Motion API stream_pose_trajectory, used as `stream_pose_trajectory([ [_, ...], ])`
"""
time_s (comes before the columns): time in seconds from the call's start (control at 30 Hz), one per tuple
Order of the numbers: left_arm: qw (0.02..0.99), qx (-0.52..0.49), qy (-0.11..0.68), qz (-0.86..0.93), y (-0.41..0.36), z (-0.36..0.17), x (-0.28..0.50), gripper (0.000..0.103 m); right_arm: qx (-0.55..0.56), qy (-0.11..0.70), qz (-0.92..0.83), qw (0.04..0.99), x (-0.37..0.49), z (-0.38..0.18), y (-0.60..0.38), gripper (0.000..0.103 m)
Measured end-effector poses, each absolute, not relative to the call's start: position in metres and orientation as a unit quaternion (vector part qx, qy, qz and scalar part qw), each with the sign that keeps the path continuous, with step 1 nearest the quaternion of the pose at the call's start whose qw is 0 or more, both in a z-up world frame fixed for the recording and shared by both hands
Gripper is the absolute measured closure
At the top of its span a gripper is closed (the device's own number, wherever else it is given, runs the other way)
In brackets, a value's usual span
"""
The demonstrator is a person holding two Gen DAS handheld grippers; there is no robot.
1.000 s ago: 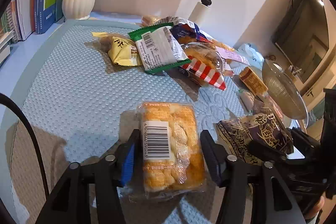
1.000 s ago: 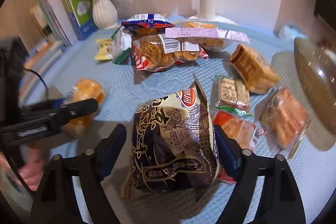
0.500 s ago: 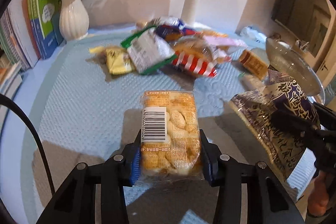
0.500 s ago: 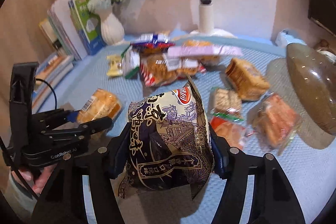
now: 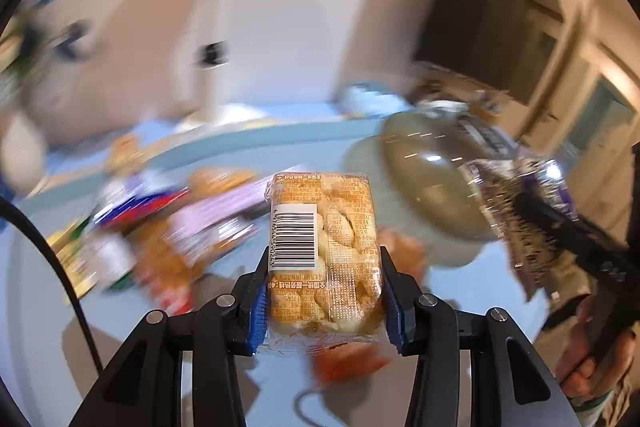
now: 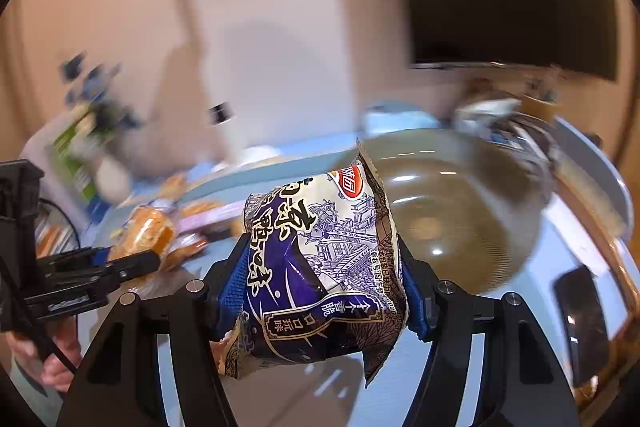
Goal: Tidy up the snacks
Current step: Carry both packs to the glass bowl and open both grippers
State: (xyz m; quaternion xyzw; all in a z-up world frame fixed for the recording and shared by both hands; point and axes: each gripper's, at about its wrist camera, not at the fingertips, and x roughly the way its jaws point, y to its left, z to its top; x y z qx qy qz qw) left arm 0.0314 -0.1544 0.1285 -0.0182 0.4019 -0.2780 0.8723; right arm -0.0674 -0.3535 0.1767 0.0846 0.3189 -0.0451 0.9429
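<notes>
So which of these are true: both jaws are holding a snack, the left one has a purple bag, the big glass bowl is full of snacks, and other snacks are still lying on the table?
1. Both the left gripper and the right gripper hold a snack. True.
2. The left one holds a purple bag. False: it grips the clear-wrapped pastry pack; the purple bag is in the right one.
3. The glass bowl is full of snacks. False: it looks empty.
4. Other snacks lie on the table. True.

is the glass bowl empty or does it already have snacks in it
Empty as far as shows: the glass bowl looks bare inside in the right wrist view, though blurred.
</notes>
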Motion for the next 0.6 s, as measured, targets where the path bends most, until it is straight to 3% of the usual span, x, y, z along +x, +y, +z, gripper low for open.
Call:
stream_pose_trajectory([
  [0.47, 0.828, 0.004, 0.413, -0.379, -0.307, 0.135, 0.081, 0.058, 0.175, 0.374, -0.144, 0.899, -0.043, 0.145, -0.466, 0.036],
  [0.5, 0.827, 0.004, 0.414, -0.380, -0.313, 0.134, 0.083, 0.057, 0.178, 0.377, -0.144, 0.897, -0.042, 0.143, -0.469, 0.034],
  [0.6, 0.832, 0.006, 0.415, -0.369, -0.322, 0.132, 0.093, 0.034, 0.172, 0.380, -0.161, 0.895, -0.039, 0.140, -0.469, 0.026],
])
